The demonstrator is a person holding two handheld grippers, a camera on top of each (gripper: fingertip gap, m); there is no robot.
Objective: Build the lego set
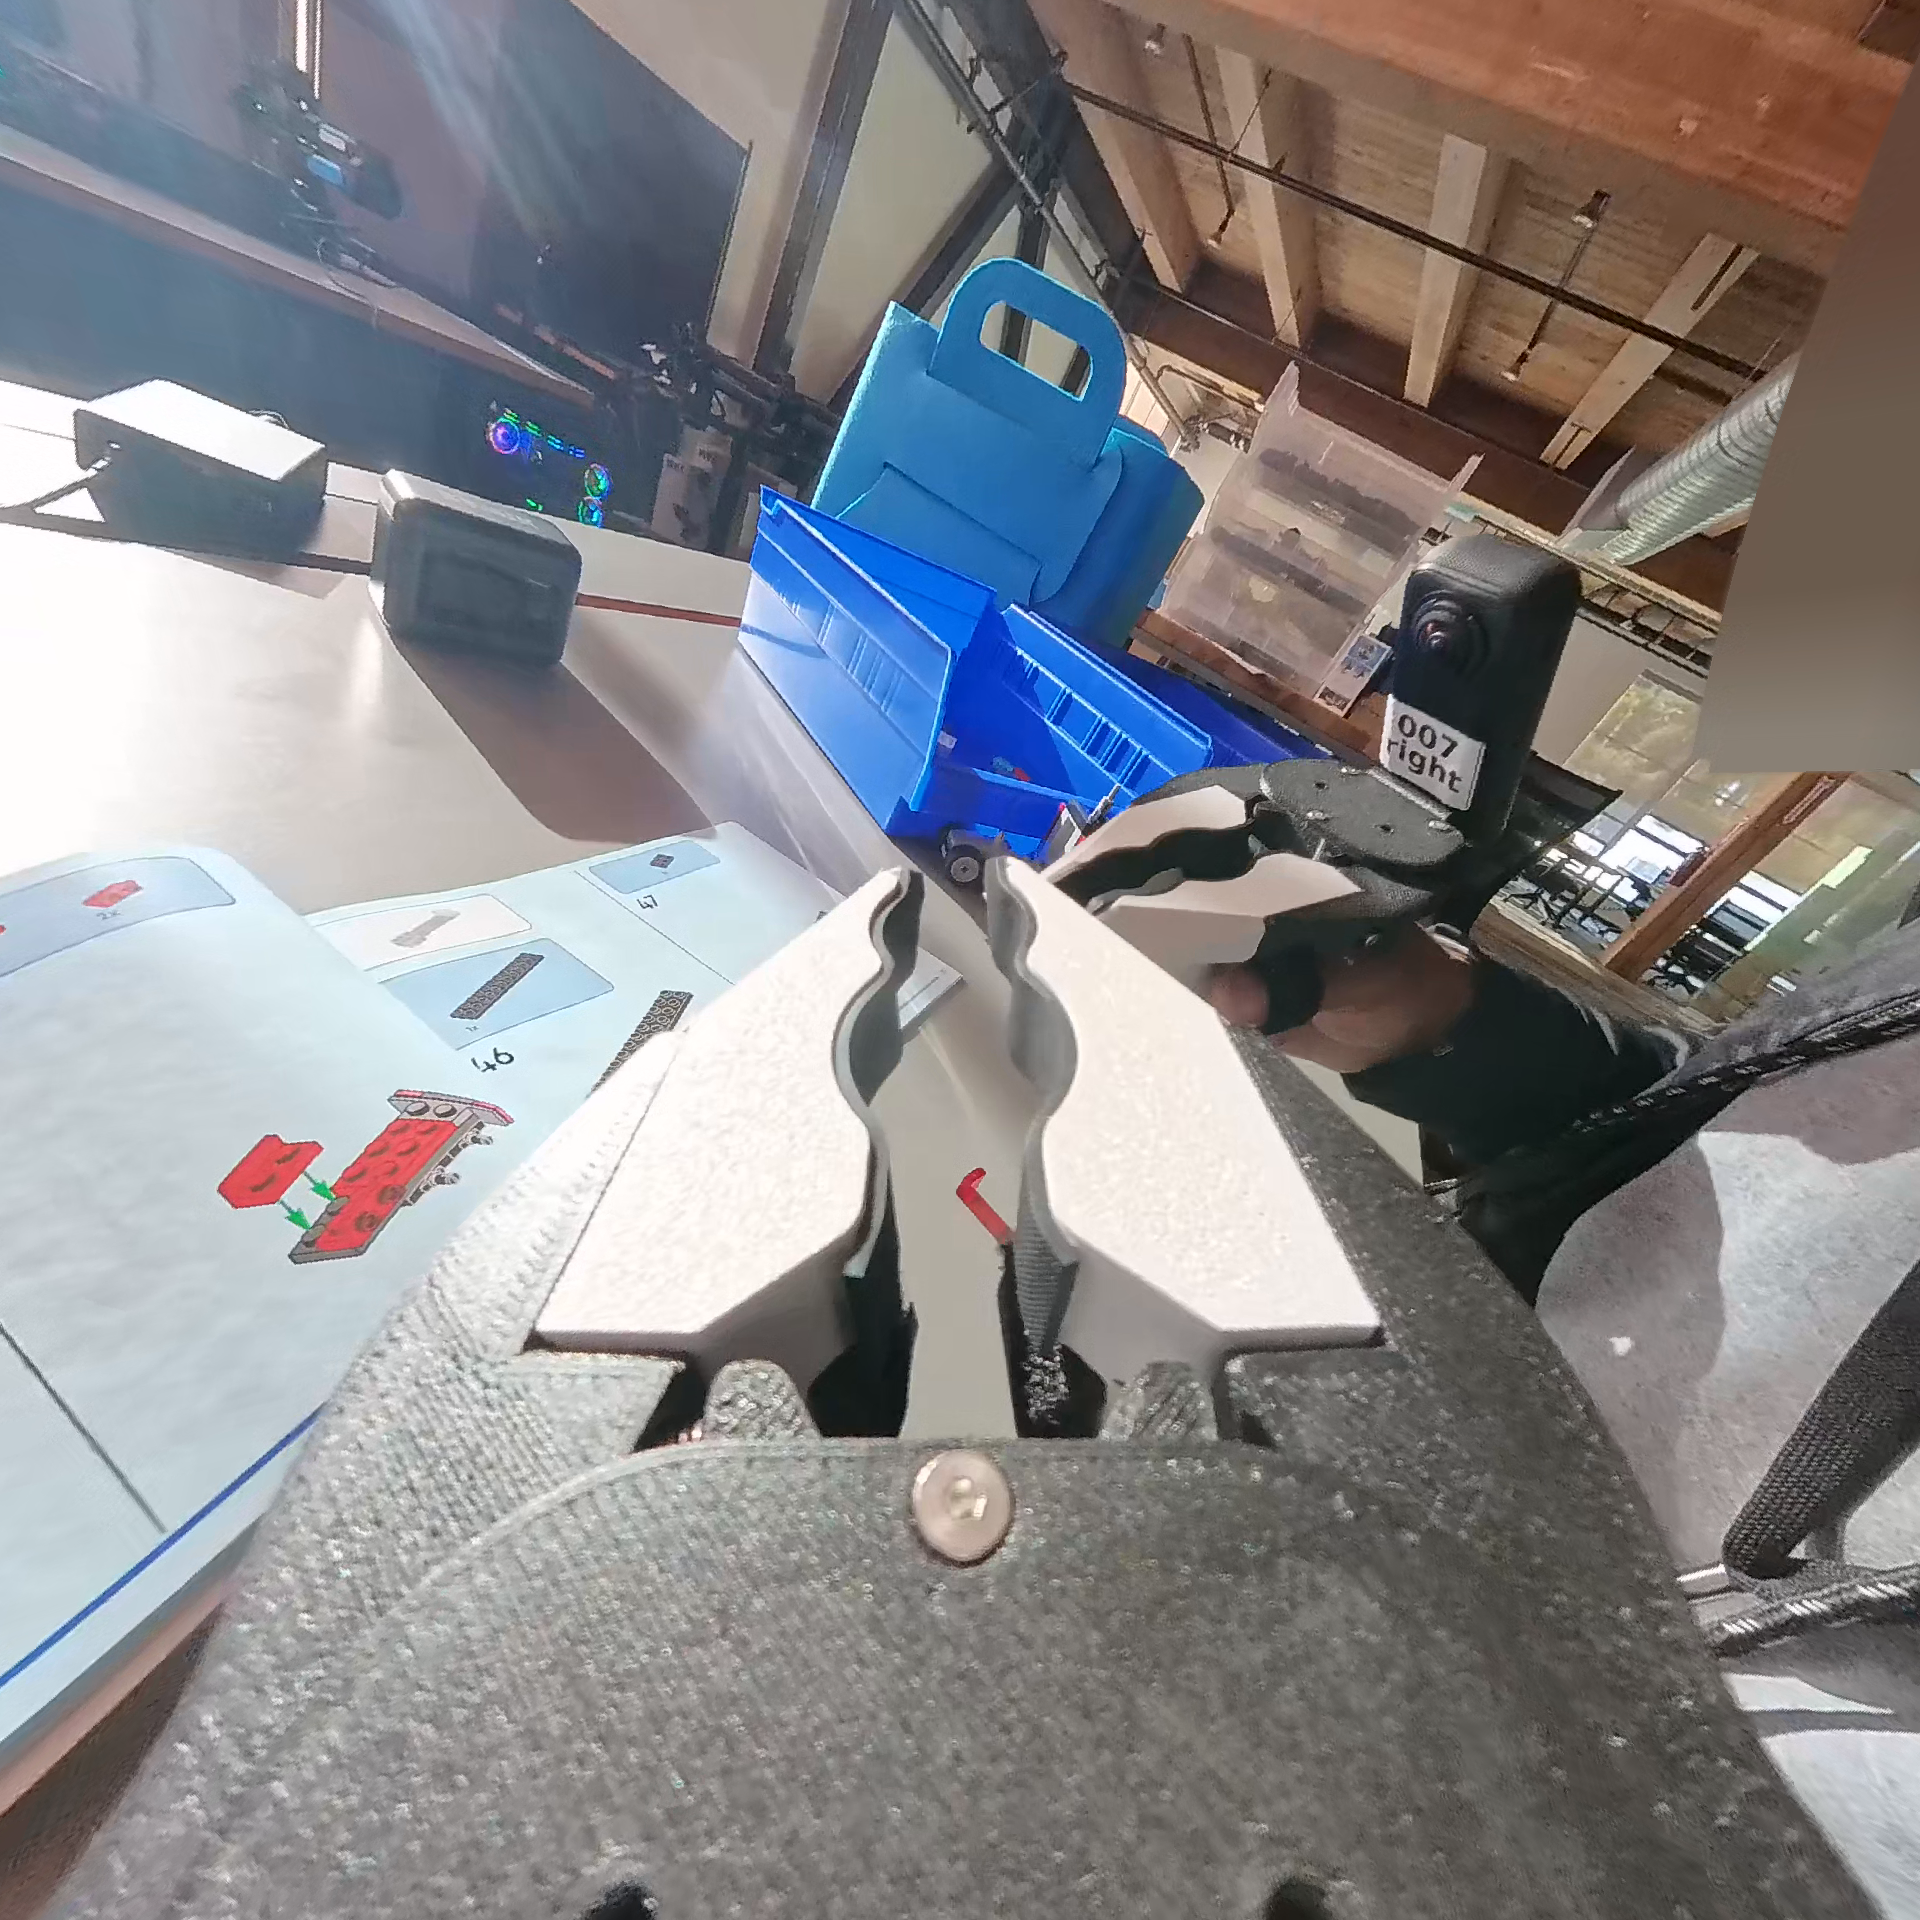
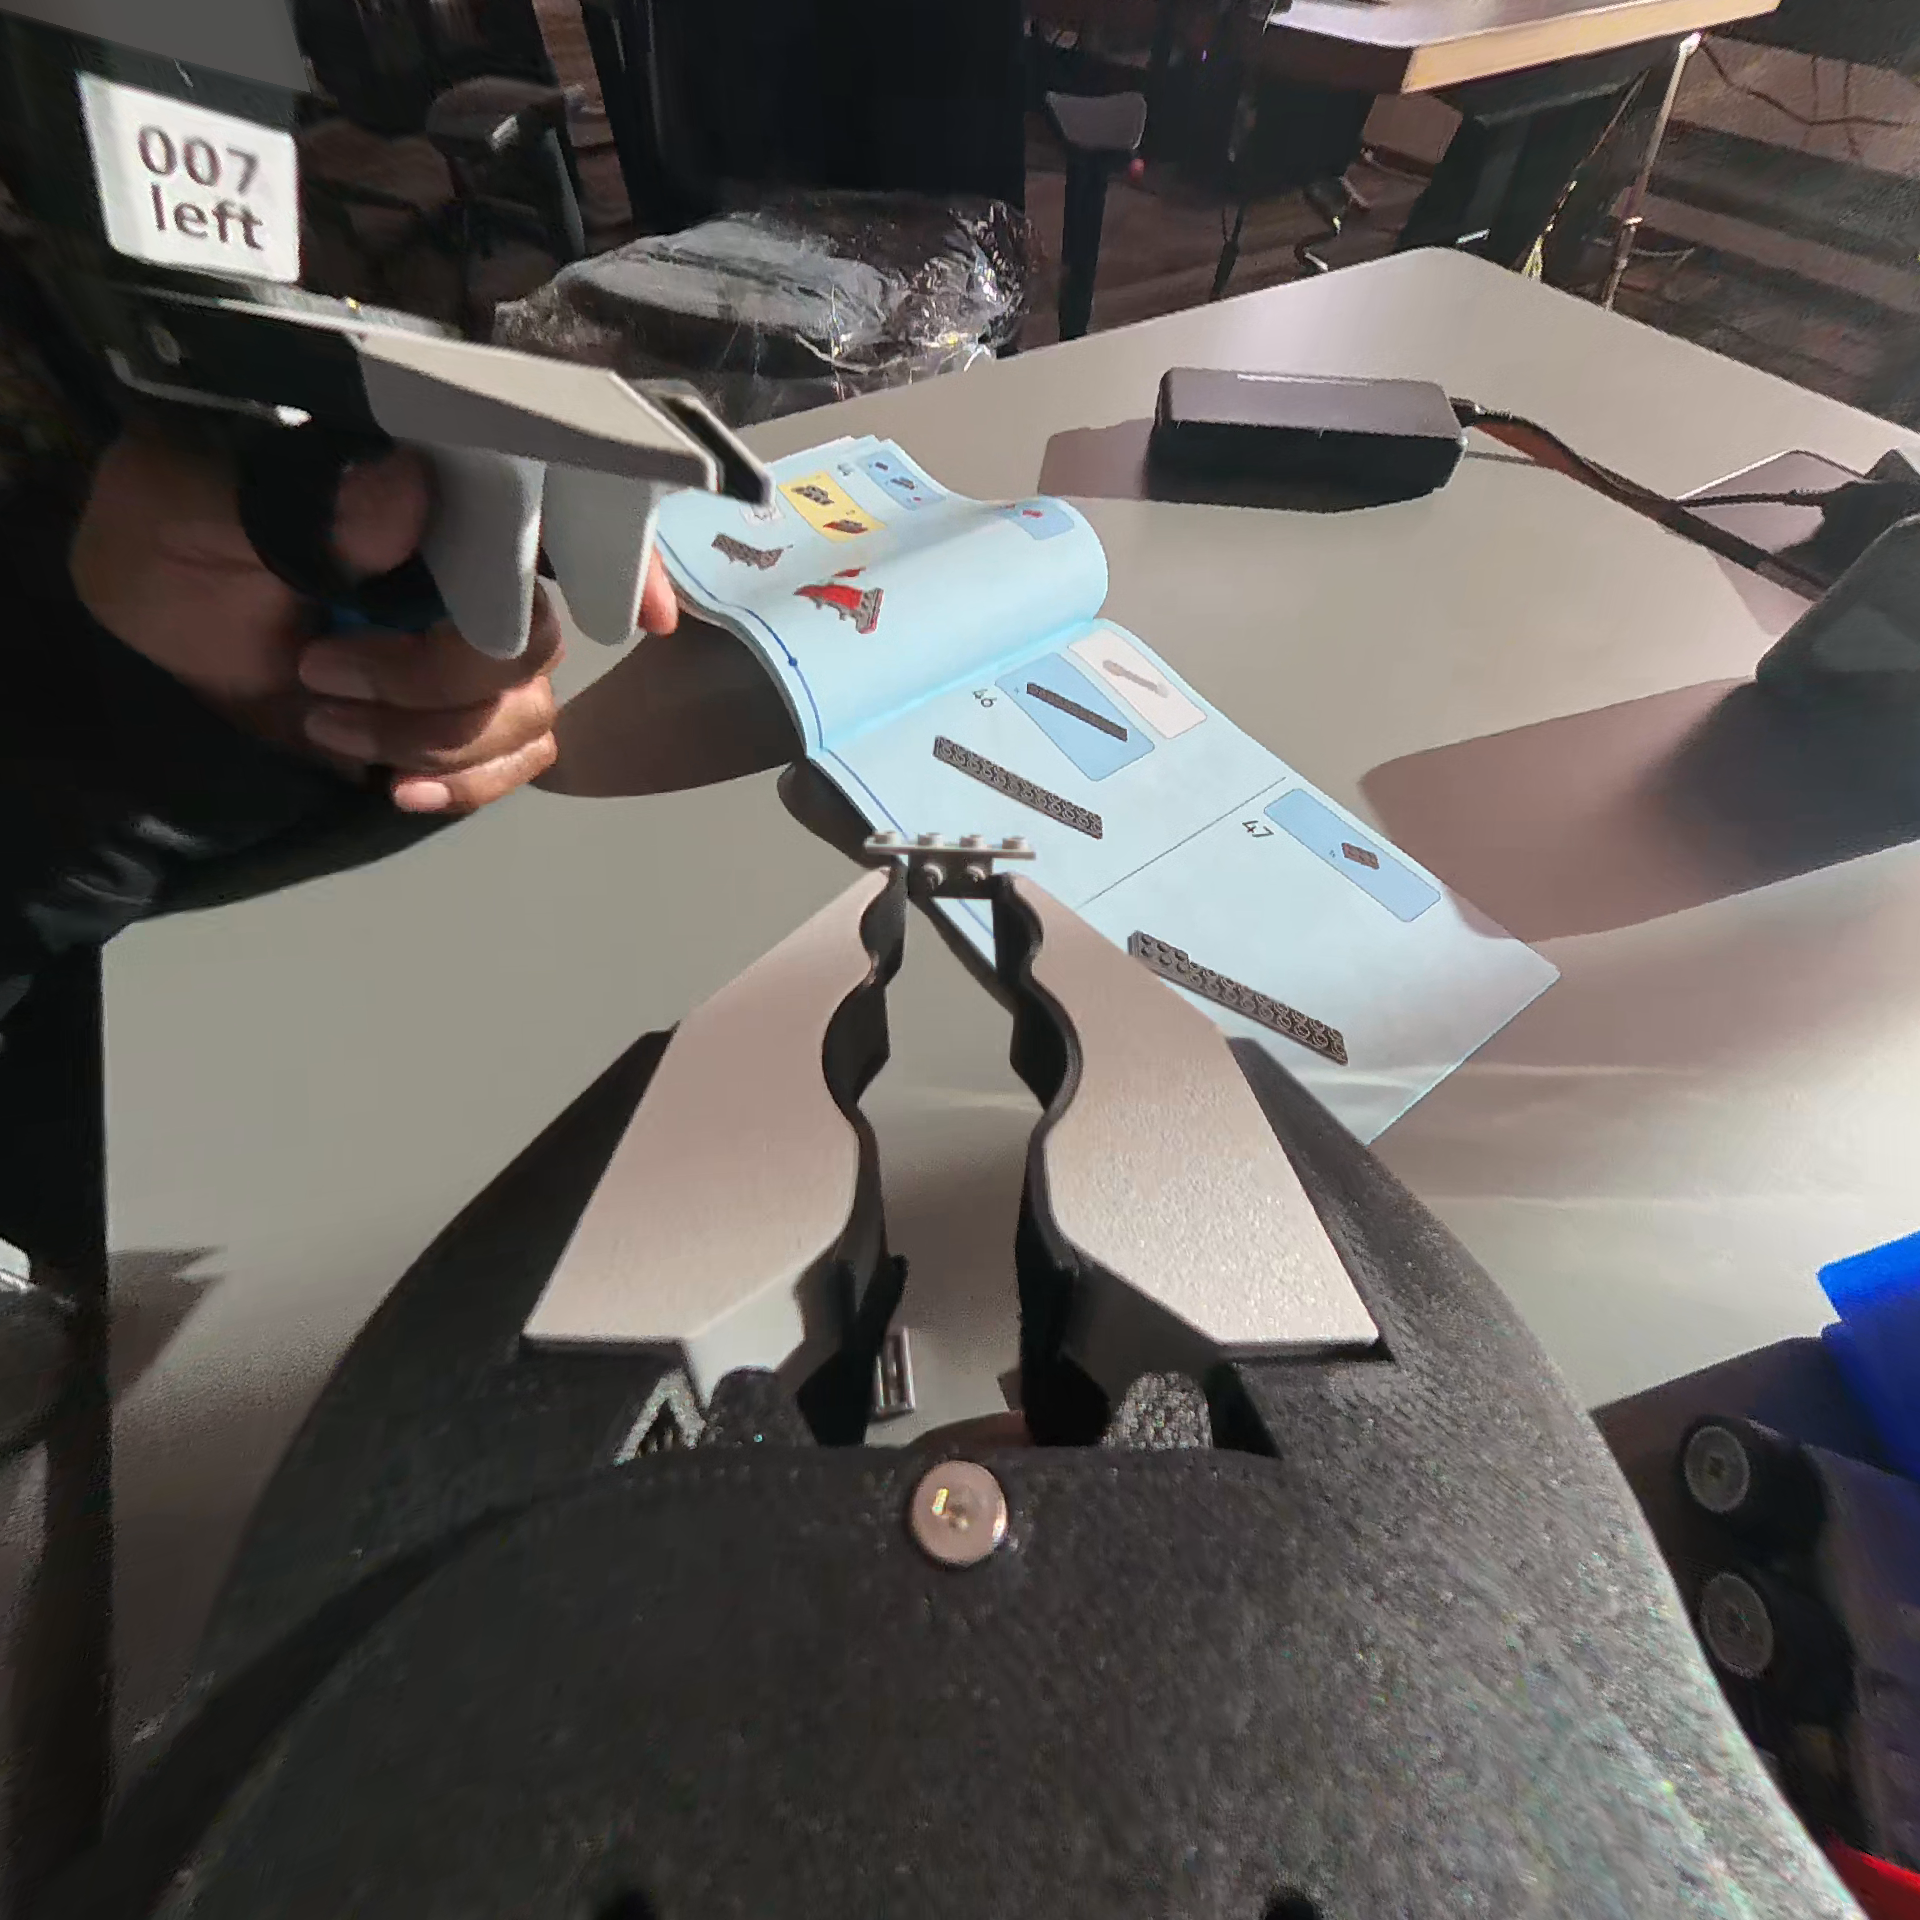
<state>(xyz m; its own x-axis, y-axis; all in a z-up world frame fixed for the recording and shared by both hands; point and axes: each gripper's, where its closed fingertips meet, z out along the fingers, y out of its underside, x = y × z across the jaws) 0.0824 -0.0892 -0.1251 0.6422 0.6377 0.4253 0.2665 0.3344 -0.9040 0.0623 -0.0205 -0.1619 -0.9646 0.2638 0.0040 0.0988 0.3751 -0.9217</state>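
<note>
My right gripper (image 2: 948,883) is shut on a small grey studded Lego plate (image 2: 951,854), held at the fingertips above the grey table (image 2: 416,1039). It also shows in the left wrist view (image 1: 1153,883), just right of my left gripper. My left gripper (image 1: 951,894) is open by a narrow gap with nothing between its fingers; it shows from the side in the right wrist view (image 2: 717,457), above the booklet's far page. The open light-blue instruction booklet (image 2: 1039,644) (image 1: 208,1039) lies on the table. A red piece (image 1: 982,1205) shows through the gap below my left fingers.
Blue plastic bins (image 1: 935,675) and a blue felt bag (image 1: 1018,436) stand behind the grippers, with a small wheeled Lego part (image 1: 971,868) at the bin's foot. Black wheels (image 2: 1714,1475) show at the right. Black power bricks (image 2: 1304,421) (image 1: 473,582) lie farther off. A small grey piece (image 2: 894,1371) lies on the table. Spacing between my two grippers at the tips: around 9 cm.
</note>
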